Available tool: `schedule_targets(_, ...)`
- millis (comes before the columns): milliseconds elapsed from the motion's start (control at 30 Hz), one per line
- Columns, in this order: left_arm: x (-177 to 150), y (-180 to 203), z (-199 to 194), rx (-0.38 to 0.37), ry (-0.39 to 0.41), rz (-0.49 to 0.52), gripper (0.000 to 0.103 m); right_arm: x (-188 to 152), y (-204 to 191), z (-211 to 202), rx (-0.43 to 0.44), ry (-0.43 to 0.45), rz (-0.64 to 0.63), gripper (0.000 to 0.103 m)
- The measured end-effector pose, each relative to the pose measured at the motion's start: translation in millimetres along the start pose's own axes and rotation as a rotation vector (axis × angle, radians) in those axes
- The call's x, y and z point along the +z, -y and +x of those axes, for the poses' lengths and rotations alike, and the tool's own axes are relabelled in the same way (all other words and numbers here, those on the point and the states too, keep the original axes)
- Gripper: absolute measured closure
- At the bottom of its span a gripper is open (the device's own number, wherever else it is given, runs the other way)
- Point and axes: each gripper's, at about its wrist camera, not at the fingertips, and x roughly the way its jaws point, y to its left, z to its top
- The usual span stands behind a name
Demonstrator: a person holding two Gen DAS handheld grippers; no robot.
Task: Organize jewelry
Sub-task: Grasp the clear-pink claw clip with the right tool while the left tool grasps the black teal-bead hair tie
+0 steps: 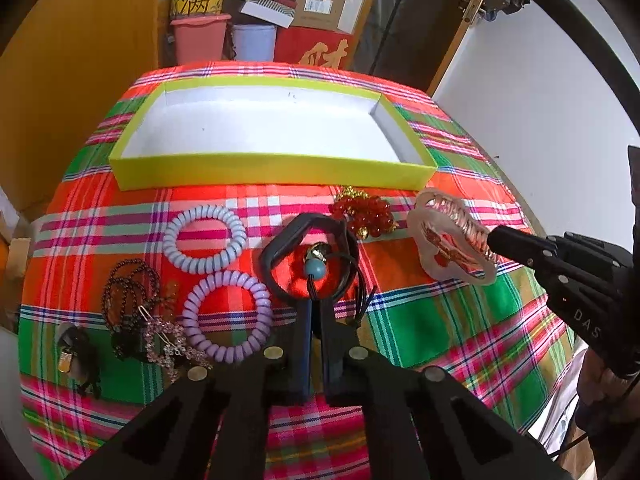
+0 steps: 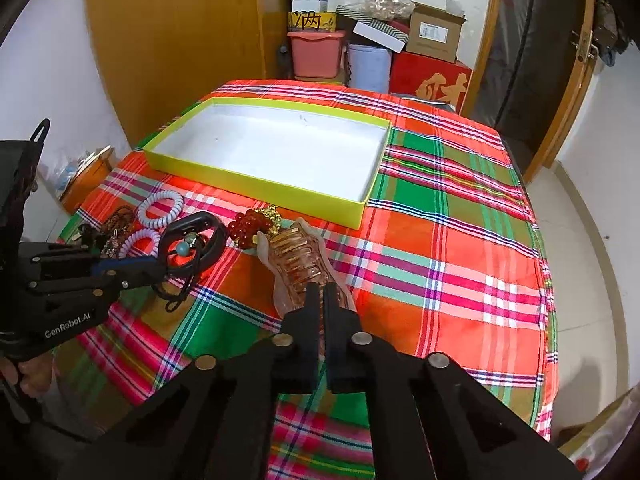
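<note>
My left gripper [image 1: 315, 304] is shut on a black hair clip [image 1: 280, 258] with black cords and a turquoise bead [image 1: 314, 269], held just above the plaid cloth; it also shows in the right wrist view [image 2: 192, 240]. My right gripper [image 2: 319, 292] is shut on a translucent pink claw clip [image 2: 298, 264], lifted off the table, also in the left wrist view [image 1: 448, 240]. An empty yellow box [image 1: 264, 170] with white inside sits beyond. A red bead bracelet [image 1: 366, 212] lies in front of it.
Two coil hair ties [image 1: 204, 240], [image 1: 228, 316], dark bead strands [image 1: 128, 296], a rhinestone clip [image 1: 168, 344] and a dark clip [image 1: 76, 354] lie at left. Bins and boxes [image 2: 360, 52] stand behind the table. The table's edge drops off at right [image 2: 548, 280].
</note>
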Motion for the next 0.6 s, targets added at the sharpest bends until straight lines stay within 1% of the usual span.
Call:
schedule_targets(300,2,1,-27,0.001,0.057,0.01,0.1,-2,-5,-18,0.016,0.033,-0.001,0.103)
schedule_targets(433,2,1,-33,-0.003,0.068,0.007,0.1,-1,-3,-16,0.072,0.025,-0.003,0.103)
schedule_targets(467,2,1,-33,-0.003,0.069,0.006,0.1,0,-2,-14,0.08,0.021,-0.008,0.093)
schedule_targets(500,2,1,-35,-0.005,0.069,0.004,0.1,0,-1,-12,0.086,0.021,-0.015,0.067)
schedule_targets(533,1,1,-35,-0.006,0.07,0.003,0.1,0,-1,-9,0.093,0.02,-0.024,0.051)
schedule_targets(567,1,1,-35,-0.007,0.07,0.003,0.1,1,0,-5,0.106,0.016,-0.039,0.029)
schedule_targets(600,1,0,-36,-0.007,0.071,0.002,0.1,2,-1,-2,0.113,0.007,-0.053,0.028)
